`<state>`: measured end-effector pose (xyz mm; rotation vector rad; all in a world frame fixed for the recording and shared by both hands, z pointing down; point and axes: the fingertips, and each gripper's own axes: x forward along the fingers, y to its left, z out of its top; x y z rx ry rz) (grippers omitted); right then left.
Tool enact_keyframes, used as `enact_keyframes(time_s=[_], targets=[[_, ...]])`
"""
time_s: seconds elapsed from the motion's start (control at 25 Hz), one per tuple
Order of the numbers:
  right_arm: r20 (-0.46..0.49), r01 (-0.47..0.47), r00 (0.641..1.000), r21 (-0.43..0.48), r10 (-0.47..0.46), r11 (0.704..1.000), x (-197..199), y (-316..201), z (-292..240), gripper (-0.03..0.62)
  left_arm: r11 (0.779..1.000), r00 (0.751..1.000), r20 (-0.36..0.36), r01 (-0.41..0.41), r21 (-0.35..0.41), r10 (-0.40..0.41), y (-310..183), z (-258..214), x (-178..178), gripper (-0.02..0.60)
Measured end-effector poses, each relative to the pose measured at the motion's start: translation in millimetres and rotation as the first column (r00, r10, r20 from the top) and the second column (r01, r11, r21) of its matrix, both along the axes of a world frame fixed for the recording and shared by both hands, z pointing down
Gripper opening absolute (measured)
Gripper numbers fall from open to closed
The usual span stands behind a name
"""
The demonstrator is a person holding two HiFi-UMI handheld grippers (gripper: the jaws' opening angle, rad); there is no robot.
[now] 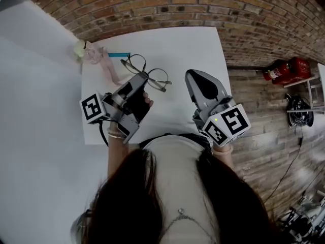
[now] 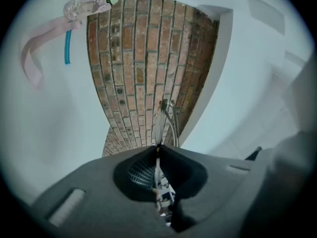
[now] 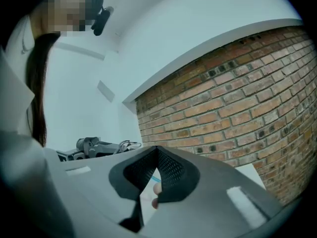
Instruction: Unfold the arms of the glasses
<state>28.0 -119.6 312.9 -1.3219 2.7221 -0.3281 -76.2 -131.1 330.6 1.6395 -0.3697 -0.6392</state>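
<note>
Two tools show over one white tabletop (image 1: 177,50). The left tool (image 1: 141,78) is clamped tight on the frame of the single pair of glasses (image 1: 158,80), which lies over the tabletop's middle. The right tool (image 1: 193,74) is just beside them, its jaws pressed together with nothing between.

A white table (image 1: 193,44) is spread beneath both tools, and its far edge is reached some way ahead of the left gripper (image 1: 144,78) and the right gripper (image 1: 194,77). Beyond that edge a red-brown brick wall (image 1: 167,4) is seen, laid in regular courses with pale mortar. Off the left gripper's outer side a plain white surface (image 1: 30,85) is met. Off the right gripper's outer side a floor of wooden planks (image 1: 264,121) is shown, where red fire extinguishers (image 1: 287,70) are set near the brick and dark cables (image 1: 289,172) are trailed further back. The room is evenly lit
</note>
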Motion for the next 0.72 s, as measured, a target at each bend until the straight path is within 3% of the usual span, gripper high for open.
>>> enact_keyframes(time_s=[0.72], targets=[[0.044,0.187,0.981,0.065,-0.190,0.980,-26,21,-14,0.026,1.000,0.999,-0.033,-0.023,0.005,0.023,0,-4,2,0.020]])
